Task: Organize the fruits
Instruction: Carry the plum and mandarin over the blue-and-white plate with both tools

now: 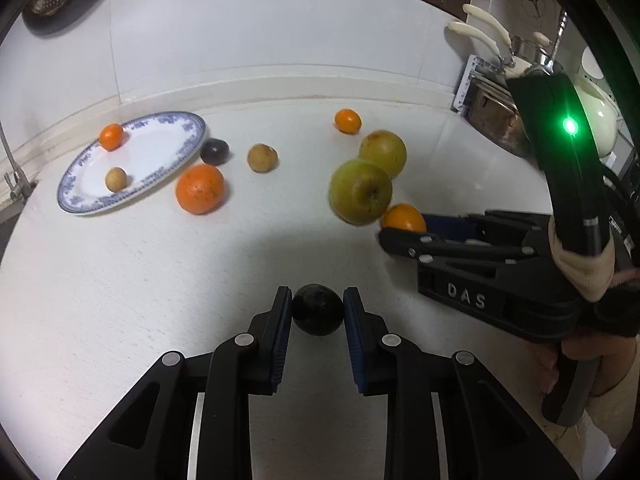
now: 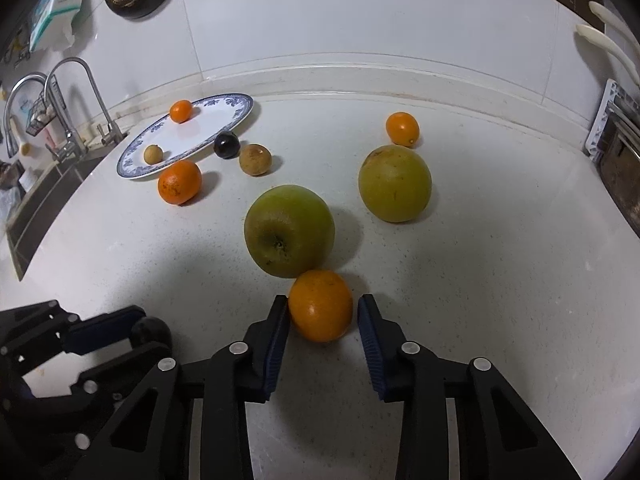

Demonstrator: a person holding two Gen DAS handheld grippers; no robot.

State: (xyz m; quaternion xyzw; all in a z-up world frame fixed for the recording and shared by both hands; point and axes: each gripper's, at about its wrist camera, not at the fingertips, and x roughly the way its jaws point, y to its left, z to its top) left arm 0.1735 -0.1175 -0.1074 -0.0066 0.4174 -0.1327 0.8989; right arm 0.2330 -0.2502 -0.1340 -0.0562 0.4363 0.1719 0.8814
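Note:
My left gripper (image 1: 318, 307) is shut on a small dark plum (image 1: 318, 314) resting on the white counter; in the right wrist view the same left gripper (image 2: 154, 332) is at the lower left. My right gripper (image 2: 322, 312) is shut on an orange (image 2: 320, 304) that touches a green apple (image 2: 289, 234); the left wrist view shows this right gripper (image 1: 404, 227) at the right. A blue-rimmed plate (image 1: 160, 148) at the back left holds a small orange (image 1: 111, 137) and a small brown fruit (image 1: 116, 179).
Loose on the counter lie a big orange (image 1: 200, 189), a second dark plum (image 1: 215, 151), a brown fruit (image 1: 262, 157), another green apple (image 1: 383, 153) and a small orange (image 1: 348, 121). A sink with faucets (image 2: 76, 120) is at the left, a dish rack (image 1: 488, 96) at the right.

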